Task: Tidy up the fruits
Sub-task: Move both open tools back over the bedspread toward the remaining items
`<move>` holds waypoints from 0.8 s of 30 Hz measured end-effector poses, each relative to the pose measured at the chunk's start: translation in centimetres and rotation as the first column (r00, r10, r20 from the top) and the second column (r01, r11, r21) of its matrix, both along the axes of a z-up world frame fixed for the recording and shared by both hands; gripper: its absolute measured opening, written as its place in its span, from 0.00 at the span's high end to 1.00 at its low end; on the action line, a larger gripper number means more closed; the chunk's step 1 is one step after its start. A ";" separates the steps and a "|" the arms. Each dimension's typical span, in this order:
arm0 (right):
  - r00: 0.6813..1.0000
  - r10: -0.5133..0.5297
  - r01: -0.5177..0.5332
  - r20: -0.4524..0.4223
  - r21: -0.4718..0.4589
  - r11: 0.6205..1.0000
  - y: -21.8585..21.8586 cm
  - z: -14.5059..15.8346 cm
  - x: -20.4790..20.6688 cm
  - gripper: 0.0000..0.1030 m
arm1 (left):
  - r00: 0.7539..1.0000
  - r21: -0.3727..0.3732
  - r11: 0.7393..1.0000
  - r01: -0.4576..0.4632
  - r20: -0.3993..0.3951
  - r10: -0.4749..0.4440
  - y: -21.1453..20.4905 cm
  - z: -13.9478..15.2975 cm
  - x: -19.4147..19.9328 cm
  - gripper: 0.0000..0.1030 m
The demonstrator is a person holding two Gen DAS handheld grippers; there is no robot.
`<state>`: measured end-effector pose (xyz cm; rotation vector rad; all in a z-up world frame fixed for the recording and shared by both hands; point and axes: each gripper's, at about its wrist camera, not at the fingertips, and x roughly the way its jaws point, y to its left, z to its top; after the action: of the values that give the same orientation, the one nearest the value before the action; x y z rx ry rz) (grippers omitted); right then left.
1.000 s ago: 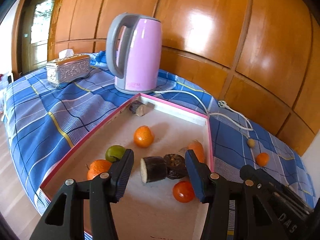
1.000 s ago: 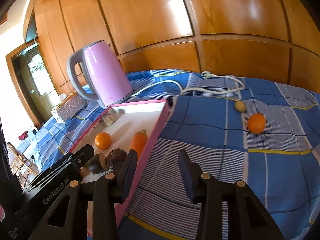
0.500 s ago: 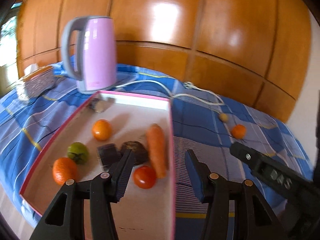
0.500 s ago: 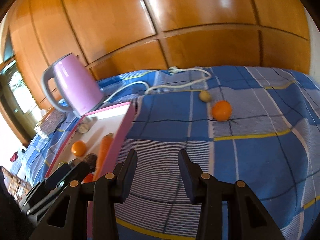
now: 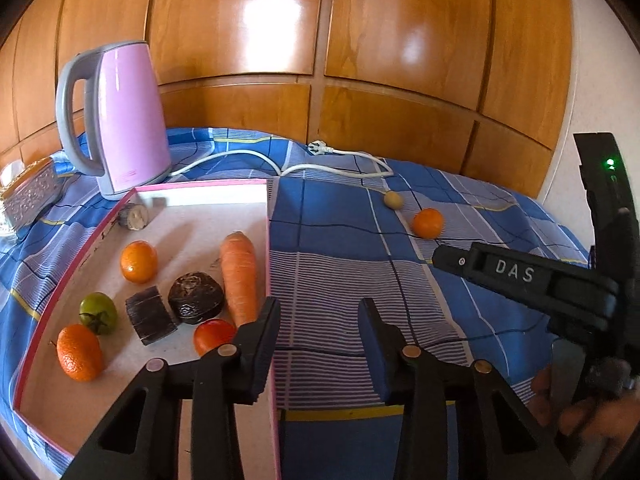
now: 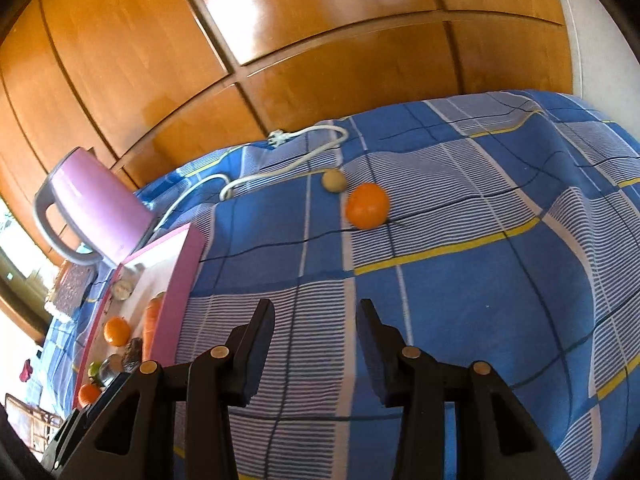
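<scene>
Left tool [image 5: 316, 322]: released, empty, over tray [image 5: 267, 240] edge.
Right tool [image 6: 314, 326]: released, empty, above cloth.
Orange [image 6: 367, 205]: on cloth [image 6: 460, 280] ahead of right tool, beside small ball [image 6: 333, 180].

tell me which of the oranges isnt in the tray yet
The orange lying on the blue checked cloth beside a small tan fruit. The other two oranges already sit inside the pink-rimmed tray.

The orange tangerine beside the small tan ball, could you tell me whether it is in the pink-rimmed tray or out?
Out: the orange tangerine lies on the blue checked cloth, outside the pink-rimmed tray.
</scene>
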<state>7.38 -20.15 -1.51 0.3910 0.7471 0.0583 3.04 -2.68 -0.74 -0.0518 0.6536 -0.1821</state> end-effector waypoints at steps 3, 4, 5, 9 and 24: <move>1.000 -0.023 0.023 -0.004 -0.003 1.000 -0.5 -0.2 0.4 0.58 | 1.000 0.014 1.000 0.013 -0.004 -0.012 -0.4 -0.2 0.3 0.62; 0.999 -0.032 0.032 -0.005 -0.009 0.999 -0.7 -0.2 0.6 0.58 | 1.000 0.021 1.000 0.018 -0.011 -0.018 -0.7 -0.4 0.4 0.63; 0.999 -0.041 0.041 -0.006 -0.012 0.999 -0.8 -0.3 0.8 0.58 | 1.000 0.026 0.999 0.022 -0.016 -0.021 -0.8 -0.5 0.6 0.64; 0.998 -0.068 0.067 -0.012 -0.012 0.998 -1.4 -0.5 1.7 0.58 | 0.999 -0.009 1.000 0.020 -0.045 -0.020 -1.1 -0.8 1.7 0.64; 0.999 -0.038 0.036 -0.032 -0.059 0.998 -3.4 -0.6 6.0 0.58 | 0.990 -0.084 0.996 -0.019 -0.142 0.007 -4.1 -1.2 8.6 0.66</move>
<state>13.36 -23.52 -2.13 0.3509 0.7725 -0.0047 11.61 -6.83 -1.91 -0.1519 0.7865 -0.1951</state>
